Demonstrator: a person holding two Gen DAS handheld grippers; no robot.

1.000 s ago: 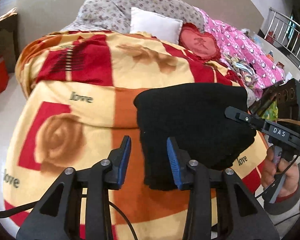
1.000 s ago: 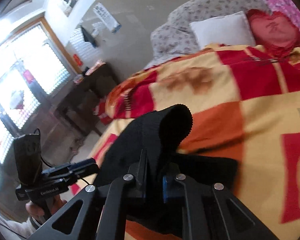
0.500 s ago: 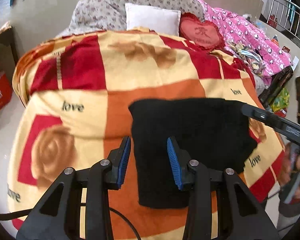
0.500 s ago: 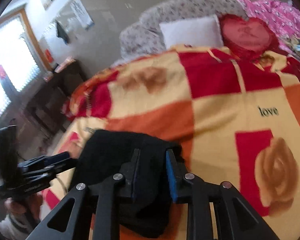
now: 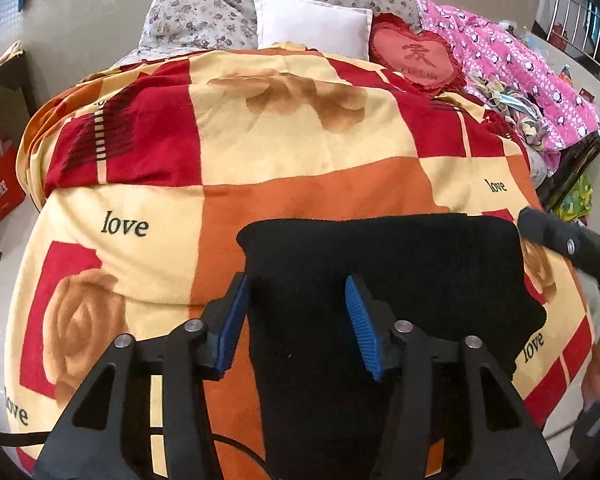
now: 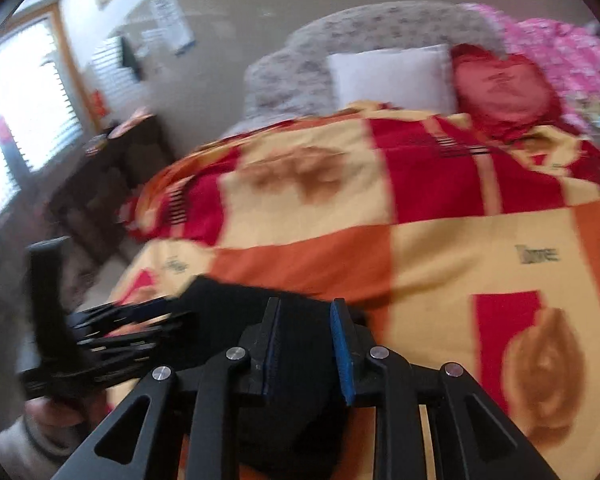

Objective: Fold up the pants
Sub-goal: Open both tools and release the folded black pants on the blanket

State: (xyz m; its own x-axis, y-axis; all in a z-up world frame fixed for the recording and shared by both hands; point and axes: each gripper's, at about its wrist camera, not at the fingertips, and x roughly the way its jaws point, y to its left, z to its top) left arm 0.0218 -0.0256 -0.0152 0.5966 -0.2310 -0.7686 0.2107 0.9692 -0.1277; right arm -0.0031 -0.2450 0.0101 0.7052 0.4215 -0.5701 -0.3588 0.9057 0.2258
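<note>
Pants (image 5: 384,280), black and folded, are lying on a bed blanket (image 5: 300,160) printed with "love".
Their long side is running across the left wrist view. The left gripper (image 5: 296,312) is angling down over them, fingers just widened and apart, gripping nothing; the right gripper (image 6: 306,344) is hovering with fingers slightly parted, released.

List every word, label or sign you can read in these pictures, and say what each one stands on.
"love": printed several times on the checked blanket, clearest at its left side.
A single red Chinese character: on the heart-shaped cushion; smaller writing below it is too small to read.
White lettering on the red bag by the bed: too small and cut off to read.
Wall papers in the right wrist view: blurred.
</note>
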